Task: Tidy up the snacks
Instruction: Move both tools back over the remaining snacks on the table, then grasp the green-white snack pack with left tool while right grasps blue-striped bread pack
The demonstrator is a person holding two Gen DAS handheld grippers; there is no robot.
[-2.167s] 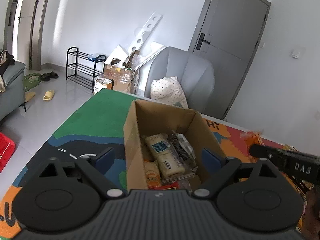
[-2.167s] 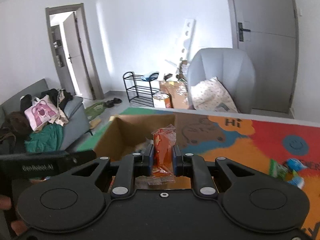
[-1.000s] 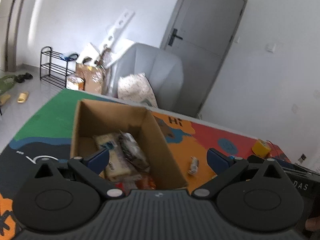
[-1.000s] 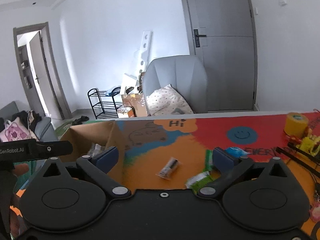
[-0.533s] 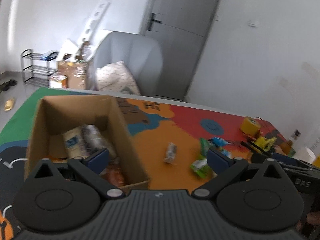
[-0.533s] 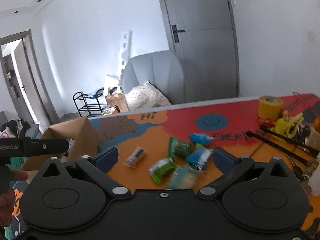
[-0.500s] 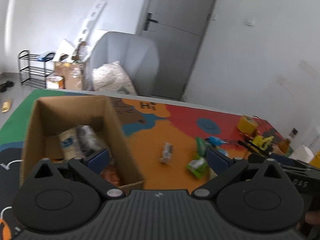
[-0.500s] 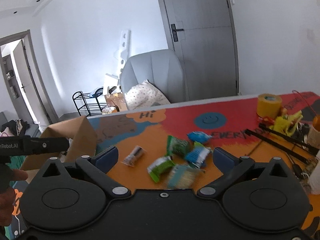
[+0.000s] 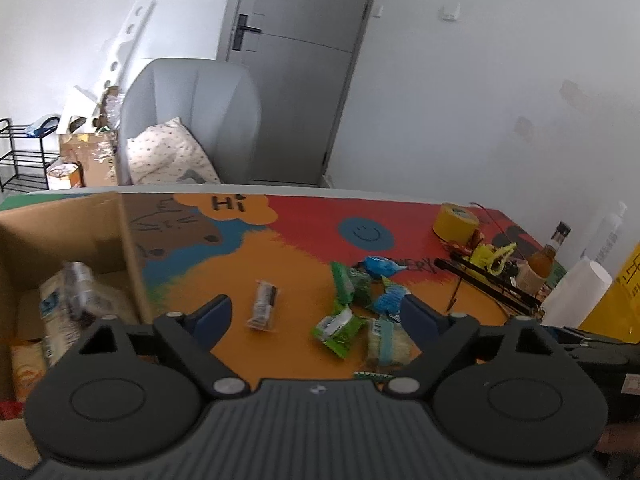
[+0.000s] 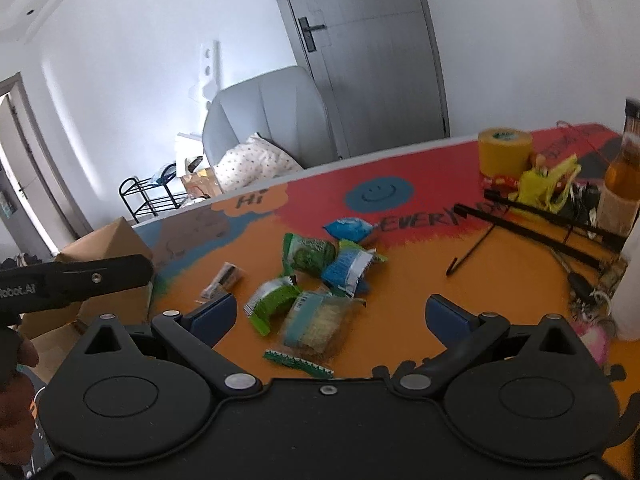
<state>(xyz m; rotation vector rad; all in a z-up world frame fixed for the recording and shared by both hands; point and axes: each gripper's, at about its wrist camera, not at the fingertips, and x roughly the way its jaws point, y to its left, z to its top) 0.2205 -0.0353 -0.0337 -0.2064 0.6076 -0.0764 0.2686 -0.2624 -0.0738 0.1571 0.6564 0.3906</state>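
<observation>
**Both hand-held grippers empty above the loose snacks**

The left hand-held gripper [image 9: 316,316] had its jaws wide but closing, with nothing pressed between the blue pads [image 9: 212,314]; loose packets lay on the surface beyond the gap. The right hand-held gripper [image 10: 332,316] stood wide open and held nothing.

In the left wrist view, a small clear packet with a dark label [image 9: 264,306] lay alone at about 11 o'clock from the gap between the fingers. At about 1 o'clock a cluster sat together: a green packet [image 9: 336,330], touching it a pale noodle-like packet with a teal band [image 9: 386,344], and further out a dark green packet [image 9: 352,284] and two blue packets [image 9: 390,300], the farthest [image 9: 380,266] at the top of the group. The cardboard box [image 9: 124,240] stood open at 9 o'clock, with several wrapped snacks [image 9: 72,300] inside, blurred.

In the right wrist view the same cluster lay straight ahead at 12 o'clock, the noodle-like packet nearest; a strip of green wrapper [image 10: 298,360] lay just before the gripper body. The left tool's black arm [image 10: 80,276] crossed at 9 o'clock, in front of the box.

The colourful printed surface [image 9: 280,256] carried, at 2 o'clock, a roll of yellow tape [image 9: 456,222], a yellow tangle [image 9: 490,254], black rods [image 9: 488,282] and a bottle [image 9: 546,258]. Beyond stood a grey armchair [image 9: 200,108] with a spotted cushion [image 9: 168,160], and a grey door [image 9: 300,60].
</observation>
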